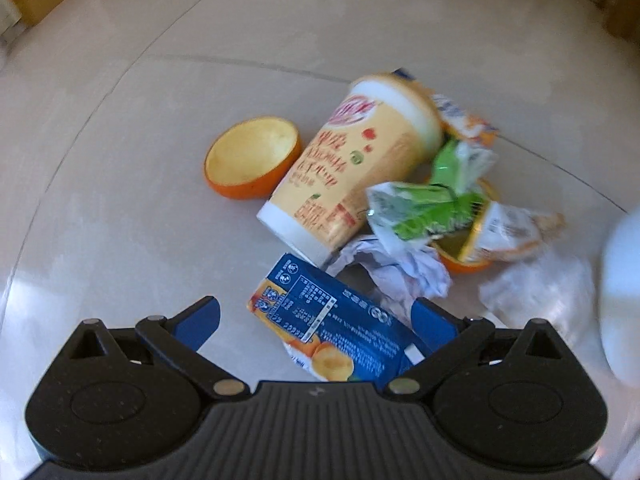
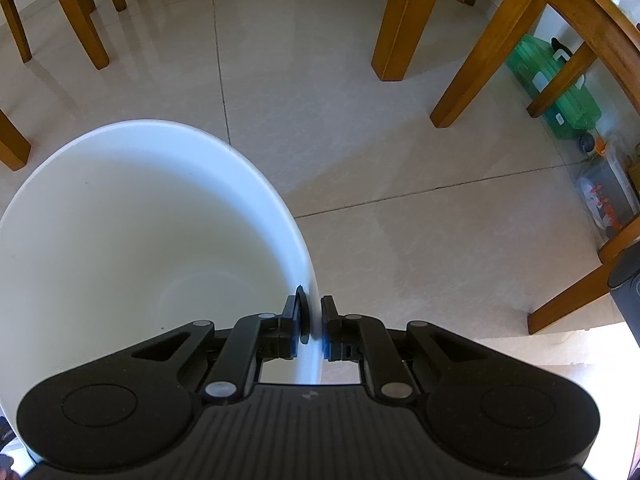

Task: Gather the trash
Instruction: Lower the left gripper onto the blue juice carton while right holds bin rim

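My left gripper (image 1: 316, 322) hangs over the litter with its blue-padded fingers (image 1: 200, 320) spread wide, holding nothing. The flattened blue juice carton with an orange printed on it (image 1: 332, 332) lies on the glossy beige tiled floor (image 1: 120, 160) right between them, one finger well to its left, the other close against its right end. My right gripper (image 2: 312, 326) is clamped on the wall of the white plastic bucket (image 2: 120, 220), one finger inside the rim and one outside; the bucket looks empty.

I judge the step in hand to be taking the carton. To do it well I should lower until the finger pads straddle its short sides, shift a little leftward so both pads meet it evenly, and close on the stiff folded edge, not the soft flat face. The carton's far end lies just beside the crumpled white paper (image 1: 400, 276), so I should lift straight up to avoid dragging that along.

Beyond it the pile is tight: the tall yellow printed paper cup lying on its side (image 1: 352, 172) touches the green-and-white wrapper (image 1: 432, 204), with a hollow orange peel half (image 1: 252, 158) just beside the cup's left. The floor to the left and front of the pile is bare, so that is my clear way out. On the right edge of the left view a white blur, probably the bucket, sits close. Around the bucket, wooden table and chair legs (image 2: 400, 20) stand well apart from it, leaving room to swing.
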Tool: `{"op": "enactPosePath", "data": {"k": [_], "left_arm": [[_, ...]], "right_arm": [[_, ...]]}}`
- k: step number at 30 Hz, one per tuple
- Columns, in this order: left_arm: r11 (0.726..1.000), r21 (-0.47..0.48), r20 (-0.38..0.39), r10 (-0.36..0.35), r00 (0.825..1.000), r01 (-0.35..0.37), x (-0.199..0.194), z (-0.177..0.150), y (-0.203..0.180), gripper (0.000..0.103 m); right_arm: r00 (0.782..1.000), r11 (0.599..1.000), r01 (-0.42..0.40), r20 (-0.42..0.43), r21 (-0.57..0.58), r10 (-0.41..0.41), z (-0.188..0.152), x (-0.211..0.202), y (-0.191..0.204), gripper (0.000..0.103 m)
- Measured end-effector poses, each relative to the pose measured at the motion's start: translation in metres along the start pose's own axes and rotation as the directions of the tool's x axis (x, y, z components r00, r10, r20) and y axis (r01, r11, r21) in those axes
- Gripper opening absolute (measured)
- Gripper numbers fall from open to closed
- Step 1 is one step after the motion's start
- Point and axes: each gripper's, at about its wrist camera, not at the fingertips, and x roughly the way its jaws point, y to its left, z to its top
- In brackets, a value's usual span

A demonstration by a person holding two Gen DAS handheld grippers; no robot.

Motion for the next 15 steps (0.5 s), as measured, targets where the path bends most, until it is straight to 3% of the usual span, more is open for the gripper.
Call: {"op": "enactPosePath", "data": {"k": [4, 9, 15], "left_arm": [[1.0, 0.0, -0.024, 0.028, 0.999, -0.028, 0.009, -0.009, -0.005, 0.1], [0.996, 0.078, -0.056, 0.035, 0.998, -0.031, 0.001, -0.027, 0.01, 0.101], [0.999, 0.027, -0.06, 0.043, 0.997, -0.041, -0.002, -0.042, 0.043, 0.098]], "right_arm": [[1.0, 1.0, -0.002, 0.0, 0.005, 0.002, 0.0, 0.0, -0.001, 0.013], [1.0, 1.0, 0.0, 0.002, 0.002, 0.0, 0.0, 0.0, 0.0, 0.013], [1.0, 1.0, 0.001, 0.003, -0.002, -0.001, -0.001, 0.001, 0.0, 0.013]]}}
